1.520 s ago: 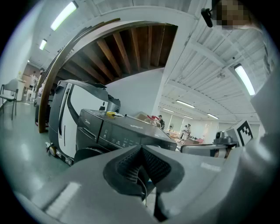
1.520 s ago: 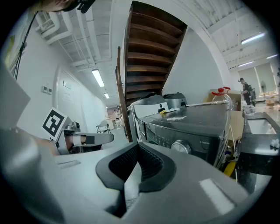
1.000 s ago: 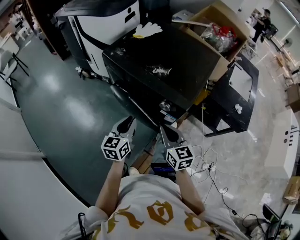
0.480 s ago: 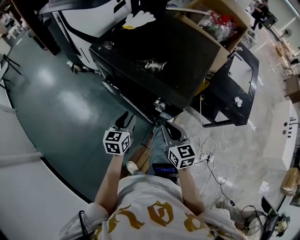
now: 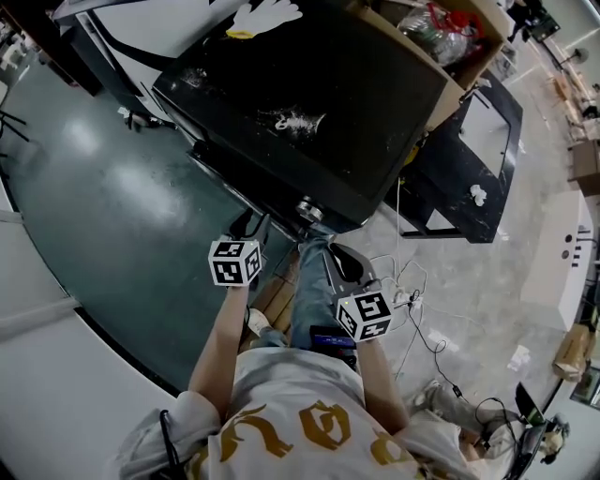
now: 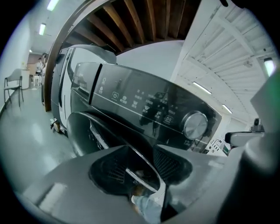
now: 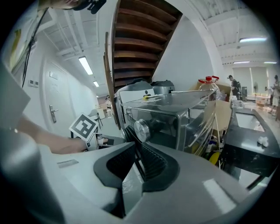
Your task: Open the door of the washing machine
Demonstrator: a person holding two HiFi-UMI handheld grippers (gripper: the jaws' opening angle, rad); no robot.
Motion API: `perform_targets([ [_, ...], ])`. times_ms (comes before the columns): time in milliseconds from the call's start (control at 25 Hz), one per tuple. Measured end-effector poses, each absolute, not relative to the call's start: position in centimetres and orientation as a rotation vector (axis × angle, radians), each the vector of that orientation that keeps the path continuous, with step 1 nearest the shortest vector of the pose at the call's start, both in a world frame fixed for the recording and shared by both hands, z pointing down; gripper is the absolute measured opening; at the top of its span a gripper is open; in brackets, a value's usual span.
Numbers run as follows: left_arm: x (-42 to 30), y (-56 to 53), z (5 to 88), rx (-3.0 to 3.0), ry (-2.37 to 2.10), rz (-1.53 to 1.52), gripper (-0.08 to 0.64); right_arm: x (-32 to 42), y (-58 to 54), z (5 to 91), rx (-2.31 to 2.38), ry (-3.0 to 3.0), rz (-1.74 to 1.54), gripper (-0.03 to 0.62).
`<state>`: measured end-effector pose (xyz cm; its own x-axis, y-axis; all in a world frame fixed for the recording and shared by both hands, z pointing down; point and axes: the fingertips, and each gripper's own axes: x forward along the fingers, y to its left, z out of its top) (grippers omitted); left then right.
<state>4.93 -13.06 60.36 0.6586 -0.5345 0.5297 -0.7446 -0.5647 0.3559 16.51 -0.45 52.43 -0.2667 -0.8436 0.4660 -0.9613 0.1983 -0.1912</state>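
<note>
The black washing machine [image 5: 309,103] fills the upper middle of the head view, seen from above, with its silver knob [image 5: 306,208] on the front edge. In the left gripper view its dark control panel [image 6: 144,105] and knob [image 6: 195,125] sit above the curved door [image 6: 83,131]. My left gripper [image 5: 251,227] is held just before the machine's front, jaws shut and empty, aimed at the door. My right gripper [image 5: 332,255] is beside it to the right, also shut and empty, pointing at the knob [image 7: 141,130].
A cardboard box [image 5: 445,66] stands on the machine's right side and a white glove [image 5: 267,14] lies at its back. A white appliance [image 5: 159,28] stands to the left and a black frame [image 5: 478,141] to the right. Cables [image 5: 412,300] lie on the floor.
The person has moved closer to the washing machine. Both grippers have come forward to its front, still shut.
</note>
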Motion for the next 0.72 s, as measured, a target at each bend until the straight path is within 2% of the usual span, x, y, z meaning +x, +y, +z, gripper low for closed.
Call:
perform_targets([
  [320,5.8,-14.7,63.4,2.179,-1.071,0.55,0.226,17.8,-0.6,53.6,1.735,-2.176,0.703,0.055],
  [720,5.9,-15.7,64.7,2.102,-1.261,0.628,0.258,17.9,-1.1,53.8,1.744,-2.228,0.762,0.048],
])
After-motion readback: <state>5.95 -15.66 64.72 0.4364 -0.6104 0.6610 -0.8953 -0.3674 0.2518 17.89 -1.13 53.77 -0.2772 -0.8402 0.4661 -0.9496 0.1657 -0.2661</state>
